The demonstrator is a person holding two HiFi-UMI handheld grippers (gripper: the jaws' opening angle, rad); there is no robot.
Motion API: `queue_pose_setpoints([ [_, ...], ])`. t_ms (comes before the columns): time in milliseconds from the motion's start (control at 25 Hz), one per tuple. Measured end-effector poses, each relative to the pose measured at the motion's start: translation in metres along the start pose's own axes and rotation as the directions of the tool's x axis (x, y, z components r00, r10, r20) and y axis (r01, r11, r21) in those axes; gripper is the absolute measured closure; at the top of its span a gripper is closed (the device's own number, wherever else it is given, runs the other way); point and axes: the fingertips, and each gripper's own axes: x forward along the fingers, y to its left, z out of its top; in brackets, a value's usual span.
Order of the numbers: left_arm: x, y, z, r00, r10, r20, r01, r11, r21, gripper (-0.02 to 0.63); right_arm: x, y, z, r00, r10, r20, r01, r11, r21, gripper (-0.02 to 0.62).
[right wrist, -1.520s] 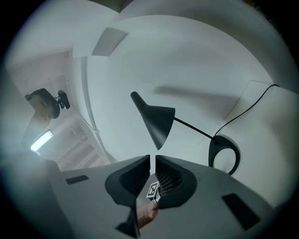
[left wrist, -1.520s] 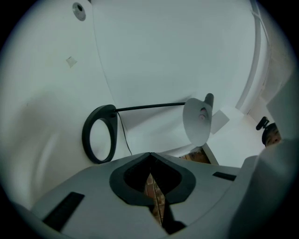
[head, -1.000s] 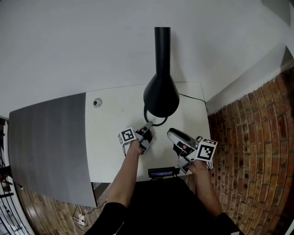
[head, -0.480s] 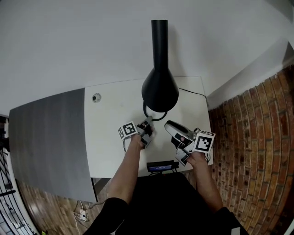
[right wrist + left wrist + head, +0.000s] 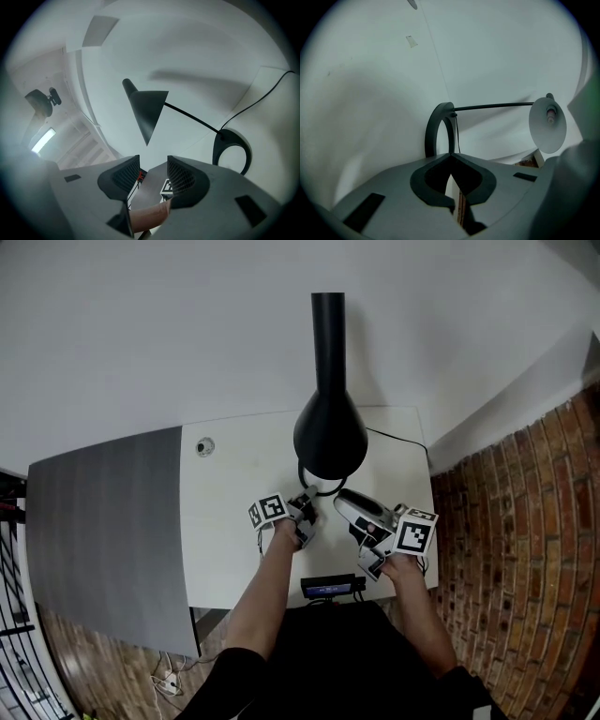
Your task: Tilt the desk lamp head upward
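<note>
A black desk lamp stands on the white table (image 5: 234, 521), its cone head (image 5: 330, 432) hanging over its ring base (image 5: 319, 487). In the head view my left gripper (image 5: 305, 503) sits just in front of the ring, and my right gripper (image 5: 343, 502) is to the ring's right. In the left gripper view the ring base (image 5: 438, 131) rises just beyond the left gripper (image 5: 451, 157), whose jaws meet, empty. The right gripper (image 5: 153, 176) has just been opening; nothing lies between its jaws. Beyond it hangs the cone head (image 5: 146, 110), apart from the pads.
A black cord (image 5: 398, 439) runs from the lamp across the table's right side. A small round fitting (image 5: 204, 446) sits at the back left. A dark grey panel (image 5: 103, 531) adjoins the table's left. A black device (image 5: 328, 589) hangs at the front edge. Brick surface (image 5: 506, 549) lies right.
Both grippers have stayed close to the lamp's ring base. The left one has tipped slightly. The lamp head hangs as before.
</note>
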Motion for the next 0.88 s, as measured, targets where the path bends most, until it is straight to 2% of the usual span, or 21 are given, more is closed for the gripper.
queue_pose_setpoints([
  [200, 0.001, 0.003, -0.001, 0.999, 0.036, -0.003, -0.036, 0.999, -0.001, 0.594, 0.012, -0.003, 0.003, 1.0, -0.001, -0.014, 0.001, 1.0, -0.024, 0.43],
  [720, 0.001, 0.003, 0.0, 0.999, 0.04, 0.006, -0.04, 0.999, 0.008, 0.595, 0.024, 0.022, 0.034, 0.986, 0.129, 0.106, -0.122, 0.99, -0.068, 0.43],
  [880, 0.0, 0.003, 0.0, 0.999, 0.043, 0.008, -0.043, 0.999, 0.005, 0.595, 0.024, 0.025, 0.036, 0.984, 0.136, 0.117, -0.129, 0.99, -0.064, 0.43],
])
